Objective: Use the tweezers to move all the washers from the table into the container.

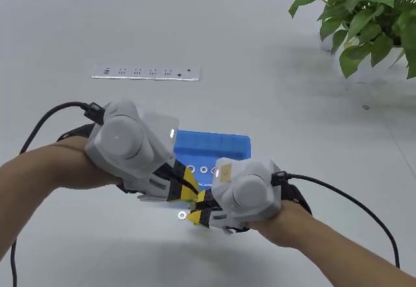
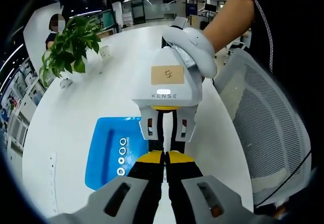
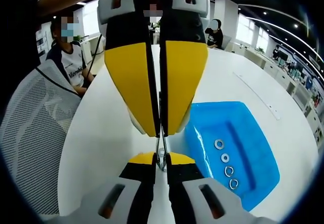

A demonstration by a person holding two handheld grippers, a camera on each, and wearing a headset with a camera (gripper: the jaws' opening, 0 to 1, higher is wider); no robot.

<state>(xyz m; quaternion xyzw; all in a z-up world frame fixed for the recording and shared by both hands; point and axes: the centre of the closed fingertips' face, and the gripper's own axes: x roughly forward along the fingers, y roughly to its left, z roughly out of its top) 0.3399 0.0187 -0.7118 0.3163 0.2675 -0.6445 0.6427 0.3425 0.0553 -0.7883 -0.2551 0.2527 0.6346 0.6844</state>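
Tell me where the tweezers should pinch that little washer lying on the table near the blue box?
I'd pinch the washer across its ring band: one tweezers tip in the hole, the other outside the rim. Come straight down from above, because it lies flat on the table and has no raised edge to catch from the side.

**Matt plastic, bright metal**

The table (image 1: pixel 260 60) is smooth, matt white. The container (image 1: pixel 214 145) is blue plastic with a soft sheen. The washers (image 3: pixel 225 157) are shiny metal, as are the thin tweezers (image 3: pixel 160 145). The left gripper (image 2: pixel 164 155) and right gripper (image 3: pixel 162 160) have matt grey plastic shells and smooth yellow-and-black jaws. The chair (image 2: pixel 263 133) back is white mesh
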